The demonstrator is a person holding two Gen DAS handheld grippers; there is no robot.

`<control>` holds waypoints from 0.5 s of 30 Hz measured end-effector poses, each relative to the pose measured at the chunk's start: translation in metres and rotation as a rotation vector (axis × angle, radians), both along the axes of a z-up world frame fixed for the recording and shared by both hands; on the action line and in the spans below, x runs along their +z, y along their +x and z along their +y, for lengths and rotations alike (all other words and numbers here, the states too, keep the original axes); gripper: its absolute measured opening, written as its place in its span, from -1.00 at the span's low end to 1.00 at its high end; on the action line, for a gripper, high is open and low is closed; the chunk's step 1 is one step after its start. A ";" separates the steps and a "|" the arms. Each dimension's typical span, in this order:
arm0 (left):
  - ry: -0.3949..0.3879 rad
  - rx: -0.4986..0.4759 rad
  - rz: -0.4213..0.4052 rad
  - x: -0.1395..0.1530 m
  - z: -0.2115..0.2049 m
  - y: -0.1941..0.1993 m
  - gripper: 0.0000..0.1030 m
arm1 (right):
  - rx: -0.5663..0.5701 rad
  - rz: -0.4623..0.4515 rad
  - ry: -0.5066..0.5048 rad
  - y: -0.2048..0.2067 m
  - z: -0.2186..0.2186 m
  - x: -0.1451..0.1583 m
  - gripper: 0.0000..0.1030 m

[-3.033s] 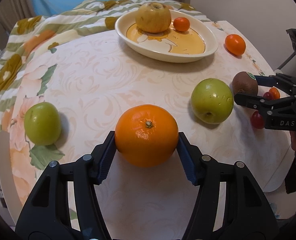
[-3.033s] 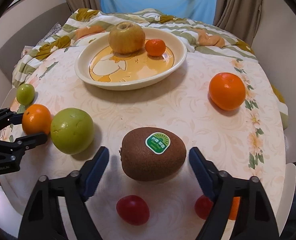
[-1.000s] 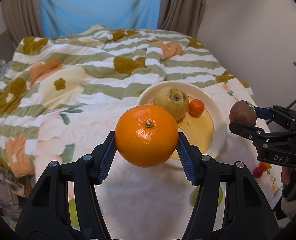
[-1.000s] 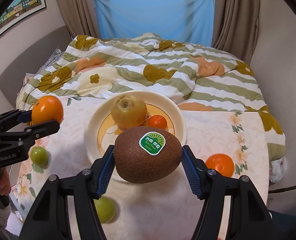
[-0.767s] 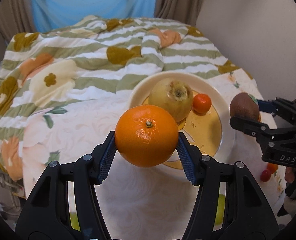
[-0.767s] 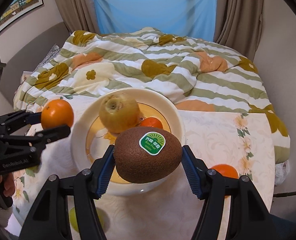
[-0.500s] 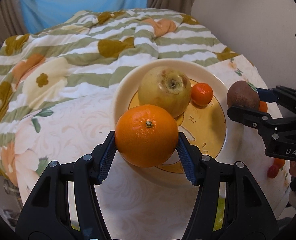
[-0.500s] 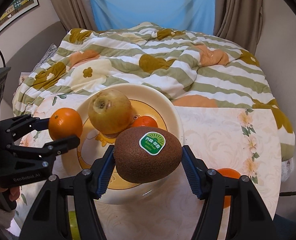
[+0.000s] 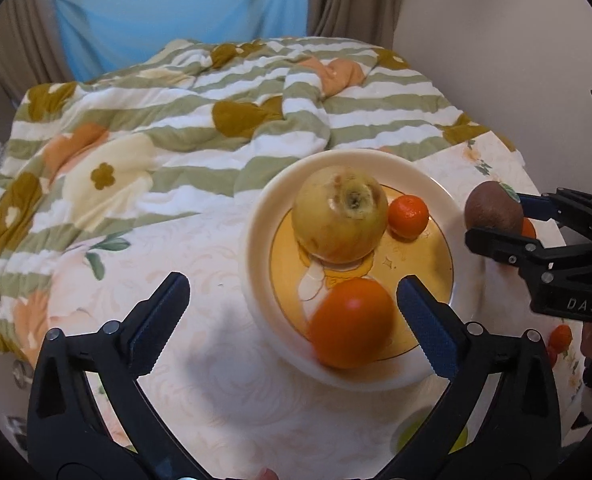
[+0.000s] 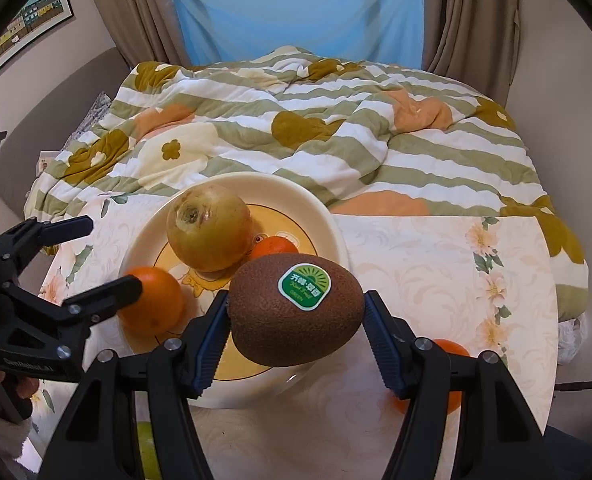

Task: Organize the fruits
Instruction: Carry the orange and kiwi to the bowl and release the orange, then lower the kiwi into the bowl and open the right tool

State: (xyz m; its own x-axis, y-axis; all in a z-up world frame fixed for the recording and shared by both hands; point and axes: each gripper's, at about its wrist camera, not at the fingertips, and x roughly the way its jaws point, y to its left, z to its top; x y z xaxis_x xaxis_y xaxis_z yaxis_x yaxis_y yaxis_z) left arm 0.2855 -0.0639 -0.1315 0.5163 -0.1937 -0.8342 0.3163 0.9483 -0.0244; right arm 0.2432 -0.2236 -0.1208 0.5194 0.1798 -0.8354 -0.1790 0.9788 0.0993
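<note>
Left claw (image 9: 292, 312): jaws were recorded spread wide and opening, with the pads clear of the fruit. A large orange (image 9: 350, 322) was seen blurred between them, nearer the right-hand pad, at the near inner part of the plate (image 9: 256, 216); whether it had settled there could not be told.

Right claw (image 10: 296, 320): jaws were clamped on a kiwi (image 10: 296, 312), one pad on each end. The kiwi, its green sticker upward, was held above the near right rim of the plate, clear of the surface (image 10: 436, 248).

Plate, cream with a yellow centre: a yellowish apple (image 9: 340, 214) was noted at its middle, with a small mandarin (image 9: 408, 216) just beside it on the right.

Surface, covered in a pale floral cloth: another orange (image 10: 450, 350) was partly hidden behind the right claw's right-hand finger, and part of a green fruit (image 9: 428, 432) was seen near the lower edge of the left wrist view. Small red fruits (image 9: 558, 338) were glimpsed at the right edge.

Beyond: a bed with a striped floral quilt (image 10: 316, 128), then a blue window covering (image 10: 296, 12) between brown curtains.
</note>
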 end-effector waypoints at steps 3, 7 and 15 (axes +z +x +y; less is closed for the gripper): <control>-0.008 0.028 -0.005 0.008 0.010 -0.004 1.00 | 0.002 -0.004 0.001 -0.001 -0.001 0.002 0.18; -0.012 0.074 -0.014 0.018 0.024 -0.014 1.00 | 0.017 -0.004 0.010 -0.002 0.001 0.004 0.18; -0.014 0.147 -0.012 0.027 0.048 -0.031 1.00 | 0.068 0.015 0.037 0.002 0.016 -0.004 0.18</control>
State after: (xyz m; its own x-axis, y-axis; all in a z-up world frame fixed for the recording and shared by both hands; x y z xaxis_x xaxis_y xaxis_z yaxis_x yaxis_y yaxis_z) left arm 0.2540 -0.0163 -0.1049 0.5499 -0.1273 -0.8255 0.1746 0.9840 -0.0354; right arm 0.2449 -0.2080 -0.1248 0.4924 0.2454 -0.8351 -0.2430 0.9600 0.1388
